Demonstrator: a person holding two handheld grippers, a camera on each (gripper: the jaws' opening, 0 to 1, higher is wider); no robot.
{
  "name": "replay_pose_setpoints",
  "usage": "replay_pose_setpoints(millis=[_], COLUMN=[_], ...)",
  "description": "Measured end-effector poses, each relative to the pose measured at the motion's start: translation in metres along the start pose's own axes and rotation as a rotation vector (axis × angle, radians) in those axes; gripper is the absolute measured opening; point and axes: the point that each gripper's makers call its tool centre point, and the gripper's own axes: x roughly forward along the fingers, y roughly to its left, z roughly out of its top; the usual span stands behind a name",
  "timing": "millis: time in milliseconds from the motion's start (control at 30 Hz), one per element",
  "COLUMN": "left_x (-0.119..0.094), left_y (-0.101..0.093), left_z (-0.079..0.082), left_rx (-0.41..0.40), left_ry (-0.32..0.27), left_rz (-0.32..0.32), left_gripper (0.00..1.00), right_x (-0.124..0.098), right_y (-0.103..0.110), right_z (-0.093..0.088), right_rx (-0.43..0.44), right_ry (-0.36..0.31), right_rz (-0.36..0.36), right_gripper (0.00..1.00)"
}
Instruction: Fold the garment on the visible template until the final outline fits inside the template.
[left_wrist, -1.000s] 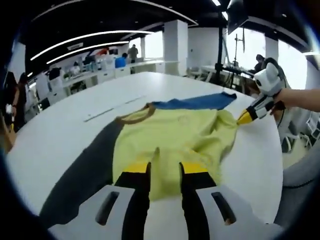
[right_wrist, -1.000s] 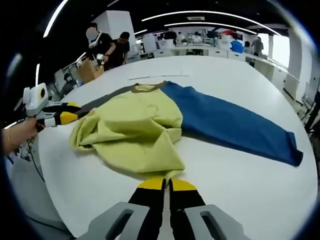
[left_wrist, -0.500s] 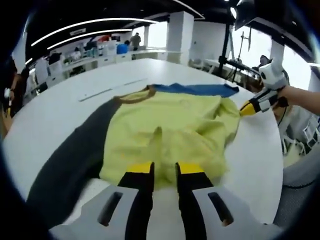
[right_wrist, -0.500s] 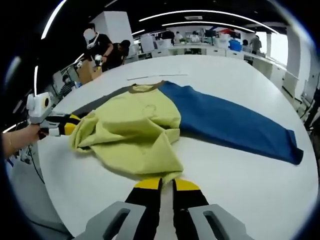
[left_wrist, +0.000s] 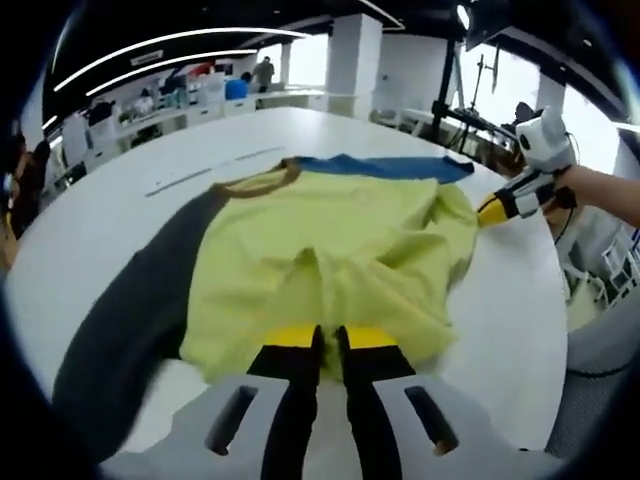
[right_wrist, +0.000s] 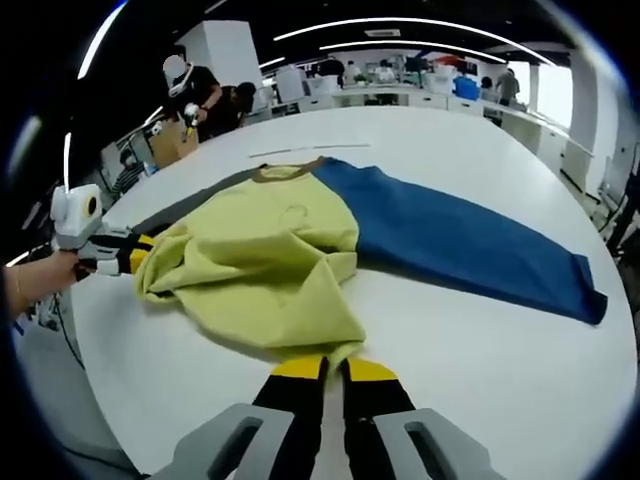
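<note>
Yellow shirt (left_wrist: 330, 250) with grey and blue sleeves rumpled on white table (right_wrist: 520, 350). Left gripper (left_wrist: 328, 340) and right gripper (right_wrist: 332, 370) each clenched on hem.

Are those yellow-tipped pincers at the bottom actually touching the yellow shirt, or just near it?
Touching. In the right gripper view, the right gripper has its jaws closed on the hem of the yellow shirt, whose edge runs straight into the tips.
</note>
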Motion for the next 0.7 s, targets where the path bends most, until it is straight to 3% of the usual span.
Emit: replay_pose_setpoints(millis=[400, 567, 700], left_x=[-0.028, -0.045, -0.059], left_y=[0.013, 0.018, 0.017], left_z=[0.007, 0.010, 0.011], left_rx=[-0.052, -0.052, -0.059], left_ry=[-0.054, -0.056, -0.060], left_rz=[0.051, 0.085, 0.096], left_gripper=[0.01, 0.01, 0.01], right_x=[0.001, -0.005, -0.014], right_y=[0.002, 0.007, 0.010], right_z=[0.001, 0.004, 0.006], right_rx=[0.007, -0.055, -0.048], right_ry=[-0.012, -0.022, -0.028], right_rz=[-0.010, 0.016, 0.049], right_gripper=[0.00, 0.00, 0.00])
